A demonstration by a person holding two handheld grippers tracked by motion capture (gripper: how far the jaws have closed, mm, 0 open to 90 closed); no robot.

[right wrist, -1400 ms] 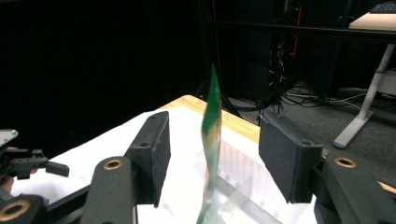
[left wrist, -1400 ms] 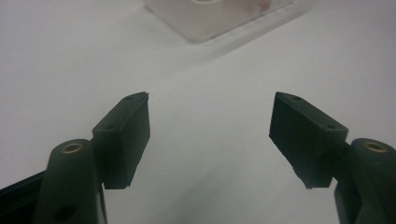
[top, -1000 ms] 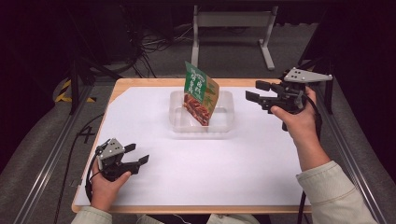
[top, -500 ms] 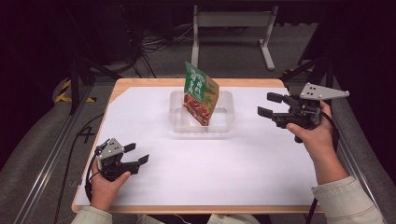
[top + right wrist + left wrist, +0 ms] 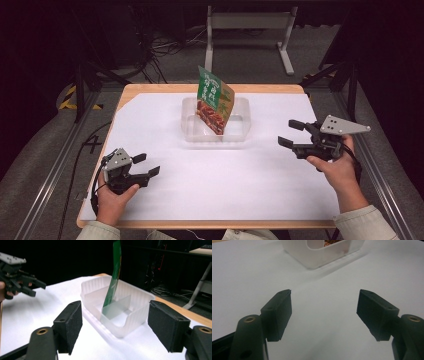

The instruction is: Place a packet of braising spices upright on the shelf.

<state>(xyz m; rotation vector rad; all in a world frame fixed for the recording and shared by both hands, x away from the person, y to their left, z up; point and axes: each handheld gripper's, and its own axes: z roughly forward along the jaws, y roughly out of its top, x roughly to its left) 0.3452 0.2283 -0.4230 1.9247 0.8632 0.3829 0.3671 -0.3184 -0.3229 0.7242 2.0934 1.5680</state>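
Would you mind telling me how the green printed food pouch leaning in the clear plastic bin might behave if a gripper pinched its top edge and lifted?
The green printed food pouch looks thin and flat edge-on, so it would probably flex. Leaning against the clear plastic bin, it may tip if nudged. Its glossy film could be slippery.

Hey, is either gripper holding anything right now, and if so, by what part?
Nothing is held. The left gripper and the right gripper are both open with nothing between their jaws; the green pouch stands in the clear bin.
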